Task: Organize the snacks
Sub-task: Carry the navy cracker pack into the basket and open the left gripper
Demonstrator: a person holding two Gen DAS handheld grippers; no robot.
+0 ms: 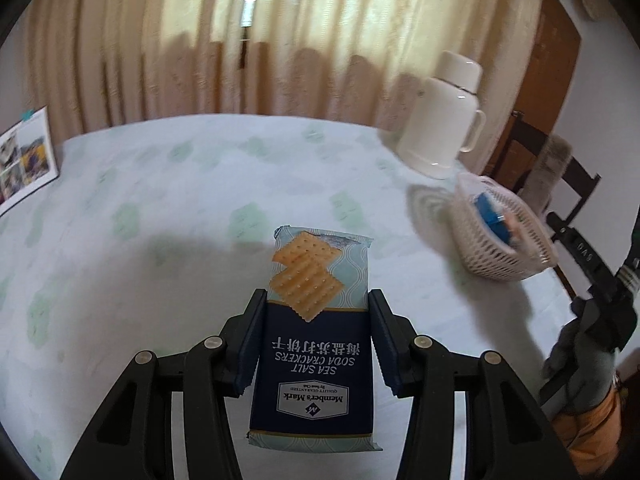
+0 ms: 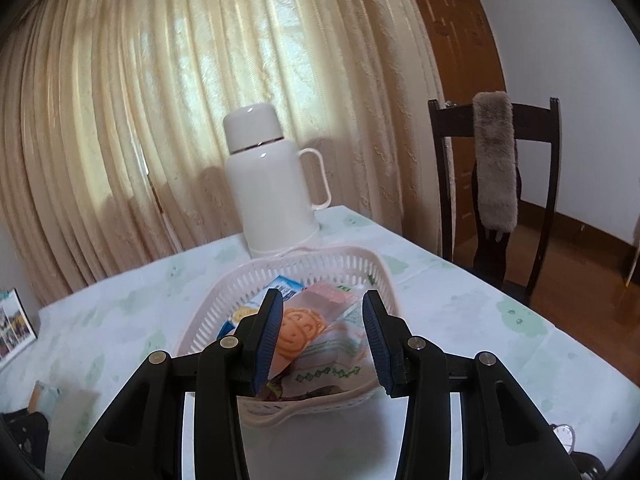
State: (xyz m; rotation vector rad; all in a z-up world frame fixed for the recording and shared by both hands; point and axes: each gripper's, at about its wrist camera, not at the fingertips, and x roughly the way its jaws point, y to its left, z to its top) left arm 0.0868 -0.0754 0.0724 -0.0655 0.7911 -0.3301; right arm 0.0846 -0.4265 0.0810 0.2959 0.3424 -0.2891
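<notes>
One flat glossy cracker packet, perforated plastic basket, clamped.

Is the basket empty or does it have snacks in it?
It has snacks. The basket holds several packets, including an orange cookie packet.

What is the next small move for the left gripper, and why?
Probably carry the cracker pack right toward the white basket. The left gripper grips it above the table, and the basket already holds other snacks. The right gripper sits open over the basket and may need to clear.
</notes>
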